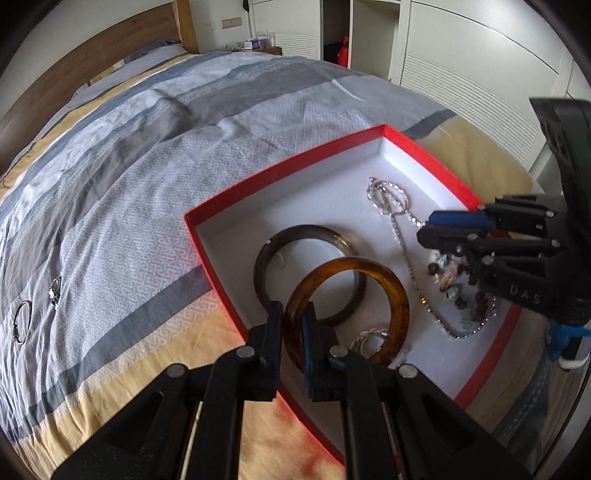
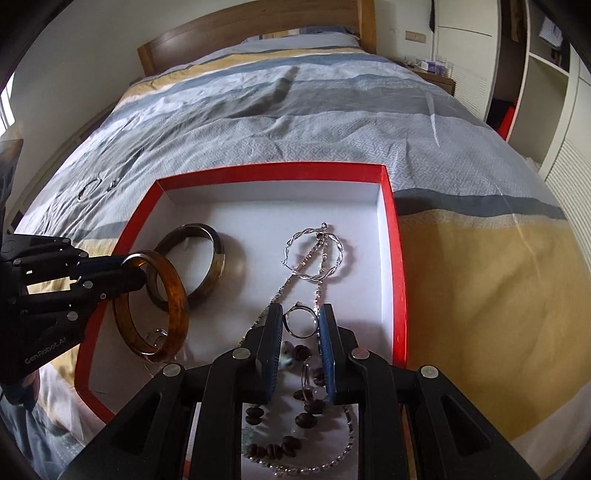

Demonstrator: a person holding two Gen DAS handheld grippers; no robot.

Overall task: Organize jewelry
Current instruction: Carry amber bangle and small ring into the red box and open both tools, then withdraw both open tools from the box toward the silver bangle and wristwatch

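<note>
Jewelry is gathering in the red box [image 2: 395,266], which is lying on the bed [image 1: 147,155]. Starting at the left, a thin hoop [image 1: 21,322] and a small sparkly piece [image 1: 55,291] are lying loose on the striped duvet, well apart from the box and nearer the left claw [image 1: 293,332]. That claw is pinching the rim of the amber bangle [image 1: 391,291], holding it tilted on edge over the box's near left part, just above a dark bangle [image 2: 207,266] lying flat inside. Further right, a twisted silver hoop [image 2: 314,254] and a sparkly chain [image 1: 410,266] are resting on the white floor. The right claw [image 2: 301,347] is gripping a small silver ring [image 2: 300,322] above a heap of brown beads [image 2: 306,406]. Both claws are pointing steeply downward, so release looks likely next. Beyond the bed, a wooden headboard [image 2: 258,26] and white wardrobes [image 1: 461,81] are framing the room.
</note>
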